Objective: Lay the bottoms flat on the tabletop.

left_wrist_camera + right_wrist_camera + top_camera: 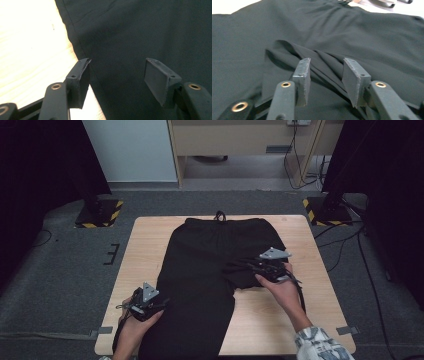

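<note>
A pair of soft black cloth pants point(210, 265) lies flat on the pale wooden counter point(145, 240), with one leg folded up. The left hand-held gripper point(116, 75) is spread wide over the pants' outer seam, holding nothing. The right hand-held gripper point(325, 75) stands partly apart around a raised fold point(322, 58) of cloth; that close view shows the wrinkles.
</note>
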Available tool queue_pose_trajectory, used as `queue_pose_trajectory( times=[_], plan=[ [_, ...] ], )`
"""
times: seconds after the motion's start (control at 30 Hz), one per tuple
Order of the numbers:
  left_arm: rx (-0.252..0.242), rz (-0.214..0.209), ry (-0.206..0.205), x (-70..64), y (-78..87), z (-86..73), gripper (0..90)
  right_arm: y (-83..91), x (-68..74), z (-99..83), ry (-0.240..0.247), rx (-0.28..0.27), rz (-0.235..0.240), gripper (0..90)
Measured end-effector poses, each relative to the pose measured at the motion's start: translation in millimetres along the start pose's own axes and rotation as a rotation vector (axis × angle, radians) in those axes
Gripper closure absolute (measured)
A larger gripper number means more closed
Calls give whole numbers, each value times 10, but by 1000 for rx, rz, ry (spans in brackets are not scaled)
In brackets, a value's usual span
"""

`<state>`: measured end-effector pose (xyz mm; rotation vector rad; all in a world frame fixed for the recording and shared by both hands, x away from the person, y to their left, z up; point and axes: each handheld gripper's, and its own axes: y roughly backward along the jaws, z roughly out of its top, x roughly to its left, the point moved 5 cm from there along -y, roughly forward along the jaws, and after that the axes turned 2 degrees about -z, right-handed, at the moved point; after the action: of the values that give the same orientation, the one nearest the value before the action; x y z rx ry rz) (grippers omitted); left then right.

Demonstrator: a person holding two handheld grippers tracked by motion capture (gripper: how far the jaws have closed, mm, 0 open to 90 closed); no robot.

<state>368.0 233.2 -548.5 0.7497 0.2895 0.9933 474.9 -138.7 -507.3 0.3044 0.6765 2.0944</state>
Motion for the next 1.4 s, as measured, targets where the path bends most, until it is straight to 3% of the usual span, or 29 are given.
queue_pose_trajectory(
  times=[0.17,0.4,0.5,0.6,0.7,0.9,1.0,1.13,1.4],
  plan=[
    [-6,-3,0,-5,8,7,366,-290,235,81,57,35,13,602],
    [-8,-7,-2,-13,12,8,366,-483,376,153,116,60,-5,580],
    [-7,-8,-3,-18,11,8,365,-526,359,117,138,96,-30,602],
    [-8,-8,-4,-21,12,11,366,-541,275,59,134,121,-67,699],
    [-5,-9,-7,-20,7,11,366,-519,214,32,109,117,-56,871],
    [-7,-5,-4,-3,17,5,366,-312,183,5,82,52,-8,895],
    [-4,-3,-5,-3,3,5,366,-106,182,-109,78,29,15,896],
    [-1,-2,-8,-17,-11,21,368,215,122,-292,27,-11,39,896],
    [-1,0,-4,-8,-26,30,368,697,-96,-672,0,-10,11,897]
  ],
)
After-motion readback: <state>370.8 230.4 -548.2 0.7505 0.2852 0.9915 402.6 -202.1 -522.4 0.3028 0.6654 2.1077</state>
